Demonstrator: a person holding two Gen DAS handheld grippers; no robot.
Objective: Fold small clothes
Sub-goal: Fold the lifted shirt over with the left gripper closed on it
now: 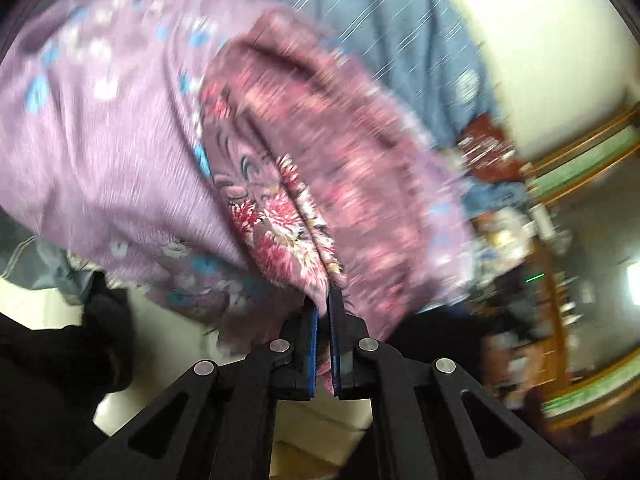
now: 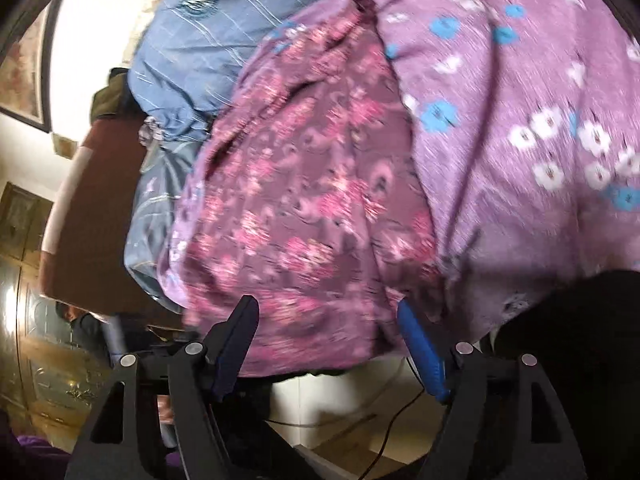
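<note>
A small maroon garment with pink flowers [image 1: 320, 152] lies on a lilac bedsheet printed with blue and white flowers [image 1: 100, 128]. My left gripper [image 1: 324, 300] is shut on the near edge of the garment, which drapes away from the pads. In the right wrist view the same garment [image 2: 304, 200] fills the middle. My right gripper [image 2: 328, 312] is open, its jaws wide apart on either side of the garment's near edge, not closed on it. Both views are motion-blurred.
A blue striped blanket [image 2: 224, 20] lies bunched at the far side of the bed, also in the left view [image 1: 400, 20]. A brown headboard [image 2: 92, 208] and wooden cupboard [image 2: 32, 320] stand left. A black cable [image 2: 384, 440] runs on the floor below.
</note>
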